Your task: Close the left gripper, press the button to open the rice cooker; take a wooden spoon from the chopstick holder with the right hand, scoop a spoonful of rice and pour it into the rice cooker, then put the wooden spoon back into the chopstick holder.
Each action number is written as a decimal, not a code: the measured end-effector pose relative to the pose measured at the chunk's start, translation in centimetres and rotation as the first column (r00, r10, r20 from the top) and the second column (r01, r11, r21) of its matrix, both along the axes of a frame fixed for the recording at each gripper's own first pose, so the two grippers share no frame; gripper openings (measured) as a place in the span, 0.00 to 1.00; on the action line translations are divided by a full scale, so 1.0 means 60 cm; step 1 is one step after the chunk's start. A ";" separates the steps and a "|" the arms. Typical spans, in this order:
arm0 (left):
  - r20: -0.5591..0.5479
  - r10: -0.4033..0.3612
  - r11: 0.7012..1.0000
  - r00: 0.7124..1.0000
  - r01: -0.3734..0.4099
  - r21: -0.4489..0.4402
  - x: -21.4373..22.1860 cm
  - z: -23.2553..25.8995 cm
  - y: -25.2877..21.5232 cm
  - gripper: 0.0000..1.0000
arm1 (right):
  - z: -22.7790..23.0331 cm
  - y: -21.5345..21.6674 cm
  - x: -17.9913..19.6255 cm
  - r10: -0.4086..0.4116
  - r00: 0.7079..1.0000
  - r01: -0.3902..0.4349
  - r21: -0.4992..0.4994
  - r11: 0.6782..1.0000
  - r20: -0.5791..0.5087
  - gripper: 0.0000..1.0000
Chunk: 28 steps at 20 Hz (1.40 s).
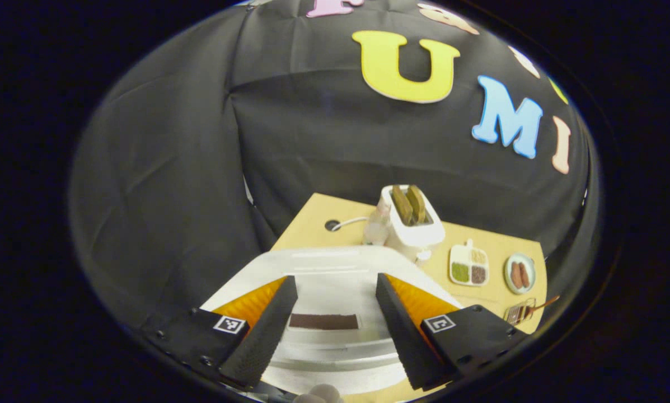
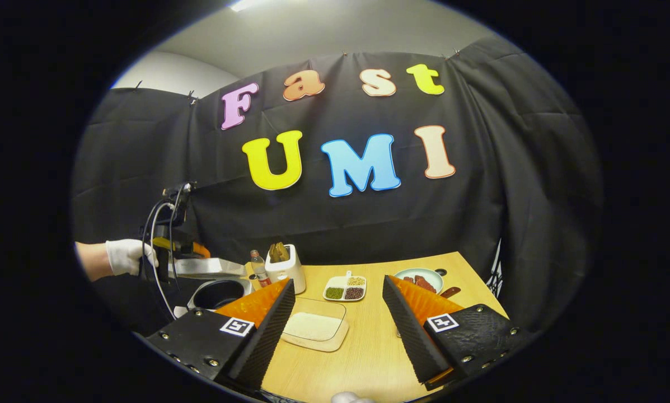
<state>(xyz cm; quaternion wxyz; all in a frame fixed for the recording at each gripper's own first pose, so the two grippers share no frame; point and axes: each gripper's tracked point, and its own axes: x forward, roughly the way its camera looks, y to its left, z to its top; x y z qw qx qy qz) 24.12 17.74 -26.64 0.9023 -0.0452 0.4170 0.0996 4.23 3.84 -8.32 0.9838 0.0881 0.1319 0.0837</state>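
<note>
Your left gripper (image 1: 330, 330) hangs over the rice cooker (image 1: 323, 268) with its fingers spread wide and nothing between them. Seen from the right gripper view, the rice cooker's lid (image 2: 206, 267) is already raised off the dark inner pot (image 2: 218, 294), so the button step looks done, and the left gripper (image 2: 169, 246), in your gloved hand (image 2: 127, 256), sits high beside that lid, out of the way of the pot's mouth.

Your right gripper (image 2: 337, 330) is also released and empty, held low over the bench (image 2: 368, 358) and well short of anything. The shallow tray of rice (image 2: 315, 330) lies just ahead between its fingers, close to the pot, which keeps the carry short. The wooden spoon (image 1: 539, 306) rests in the chopstick holder (image 1: 516, 313) near the bench's edge, past the divided dish of grains (image 1: 469, 266) and the plate of sausages (image 1: 519, 274); fetching it is, I judge, your next move. The toaster (image 2: 284, 268) stands clear behind.
</note>
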 end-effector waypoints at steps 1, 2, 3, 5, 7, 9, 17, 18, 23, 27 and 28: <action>-0.040 0.007 1.000 0.999 -0.008 -0.022 -0.019 -0.030 -0.010 0.98 | -0.007 0.001 -0.001 0.006 1.000 -0.006 -0.002 1.000 -0.007 0.96; -0.083 -0.005 0.999 0.997 0.002 -0.034 -0.034 -0.049 -0.020 0.98 | -0.013 0.000 -0.001 0.009 1.000 -0.009 -0.002 1.000 -0.015 0.96; -0.128 -0.009 0.999 0.992 0.004 -0.045 -0.052 -0.071 -0.026 0.98 | -0.017 0.004 -0.001 0.018 1.000 -0.018 0.001 1.000 -0.023 0.96; -0.189 -0.022 0.999 0.982 0.012 -0.052 -0.076 -0.105 -0.031 1.00 | -0.023 0.006 -0.002 0.026 0.999 -0.026 0.002 1.000 -0.031 0.96; -0.200 -0.044 0.999 0.979 0.037 -0.038 -0.080 -0.123 -0.037 0.99 | -0.030 0.007 0.001 0.034 0.999 -0.034 0.000 0.999 -0.042 0.96; -0.208 -0.047 0.999 0.977 0.040 -0.036 -0.083 -0.125 -0.040 0.97 | -0.036 0.007 0.004 0.039 0.998 -0.038 0.012 0.999 -0.052 0.96; -0.160 -0.086 0.996 0.983 0.078 -0.053 -0.070 -0.138 -0.057 1.00 | -0.037 0.011 0.019 0.054 0.997 -0.051 0.043 0.998 -0.063 0.96; -0.157 -0.099 0.995 0.983 0.093 -0.046 -0.072 -0.137 -0.053 1.00 | -0.034 0.006 0.021 0.050 0.997 -0.048 0.043 0.998 -0.059 0.96; -0.135 -0.089 0.996 0.987 0.084 -0.041 -0.061 -0.141 -0.057 1.00 | -0.029 -0.004 0.026 0.040 0.998 -0.038 0.044 0.998 -0.057 0.96; -0.114 -0.084 0.996 0.990 0.086 0.006 -0.058 -0.132 -0.056 0.96 | -0.022 -0.008 0.028 0.036 0.998 -0.035 0.030 0.999 -0.046 0.96; -0.091 -0.086 0.996 0.992 0.088 0.019 -0.057 -0.129 -0.057 0.98 | -0.020 -0.007 0.029 0.034 0.999 -0.033 0.024 0.999 -0.042 0.96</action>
